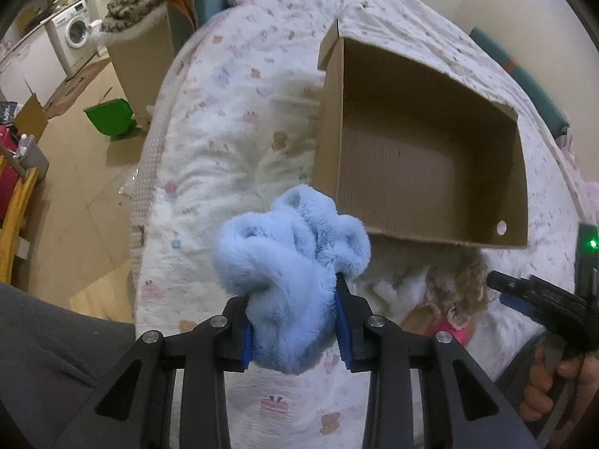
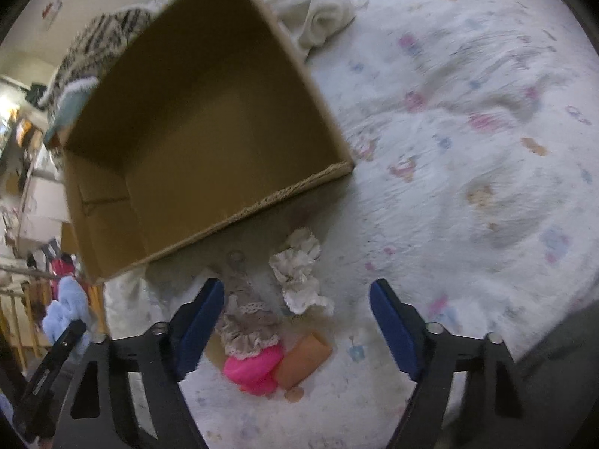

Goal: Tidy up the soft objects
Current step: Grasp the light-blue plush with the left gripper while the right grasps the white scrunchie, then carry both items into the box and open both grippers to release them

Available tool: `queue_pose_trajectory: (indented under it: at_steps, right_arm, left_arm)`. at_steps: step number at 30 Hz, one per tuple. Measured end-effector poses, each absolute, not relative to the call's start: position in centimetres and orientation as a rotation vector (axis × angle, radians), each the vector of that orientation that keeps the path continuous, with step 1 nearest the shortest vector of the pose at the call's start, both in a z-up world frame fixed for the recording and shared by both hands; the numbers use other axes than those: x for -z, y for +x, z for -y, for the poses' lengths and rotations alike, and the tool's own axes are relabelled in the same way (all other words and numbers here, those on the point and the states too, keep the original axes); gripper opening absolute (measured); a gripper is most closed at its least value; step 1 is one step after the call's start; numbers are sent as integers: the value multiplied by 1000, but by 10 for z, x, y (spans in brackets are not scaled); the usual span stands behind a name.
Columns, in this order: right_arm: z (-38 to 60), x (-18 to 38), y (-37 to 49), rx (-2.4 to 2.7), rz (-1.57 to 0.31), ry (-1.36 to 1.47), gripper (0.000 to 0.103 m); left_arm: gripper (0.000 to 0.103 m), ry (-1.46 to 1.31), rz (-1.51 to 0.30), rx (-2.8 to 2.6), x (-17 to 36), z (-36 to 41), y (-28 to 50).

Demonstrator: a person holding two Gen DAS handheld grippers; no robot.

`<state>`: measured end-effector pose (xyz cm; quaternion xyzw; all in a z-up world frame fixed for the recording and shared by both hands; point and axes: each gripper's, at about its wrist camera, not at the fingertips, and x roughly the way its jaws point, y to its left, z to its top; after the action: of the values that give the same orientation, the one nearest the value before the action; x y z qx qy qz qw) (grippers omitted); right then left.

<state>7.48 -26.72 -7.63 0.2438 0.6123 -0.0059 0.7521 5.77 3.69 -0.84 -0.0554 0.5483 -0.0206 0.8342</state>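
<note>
My left gripper (image 1: 295,321) is shut on a fluffy light-blue soft item (image 1: 288,258) and holds it above the bed, just left of the near corner of an open, empty cardboard box (image 1: 423,157). The blue item also shows at the left edge of the right wrist view (image 2: 65,310). My right gripper (image 2: 295,321) is open and empty above a doll in a lace dress with pink cloth (image 2: 251,333) and a white crumpled lace piece (image 2: 299,273), in front of the box (image 2: 194,127). The doll pile shows in the left wrist view (image 1: 445,299).
The bed has a white printed quilt (image 1: 224,142). A rolled white cloth (image 2: 322,18) lies beyond the box. A green bin (image 1: 108,116), a tall cardboard box (image 1: 142,63) and a washing machine (image 1: 73,33) stand on the floor at left.
</note>
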Motion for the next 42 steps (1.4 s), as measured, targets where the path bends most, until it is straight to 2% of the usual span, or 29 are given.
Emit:
queue_pose_trajectory:
  at_steps: [2, 5, 7, 9, 12, 15, 30, 42]
  right_arm:
    - [262, 85, 80, 13, -1353, 511, 74]
    - [253, 96, 85, 15, -1380, 458, 52]
    - [249, 98, 85, 15, -1378, 423, 45]
    - [245, 95, 83, 9, -1369, 392, 32]
    - [244, 89, 80, -2, -1339, 384, 21]
    - [241, 81, 72, -10, -1301, 390, 18]
    - [241, 26, 28, -100, -1165, 449, 17]
    - [249, -29, 34, -166, -970, 444, 17]
  left_arm:
    - [31, -124, -1173, 50, 13, -36, 56]
    - [31, -120, -1195, 66, 21, -32, 55]
    - [31, -113, -1204, 75, 23, -28, 55]
    - [31, -104, -1201, 77, 24, -24, 55]
    - [31, -86, -1195, 76, 25, -19, 55]
    - [31, -71, -1184, 70, 24, -17, 54]
    - [31, -44, -1126, 26, 15, -24, 47]
    - [31, -36, -1021, 69, -33, -10, 62]
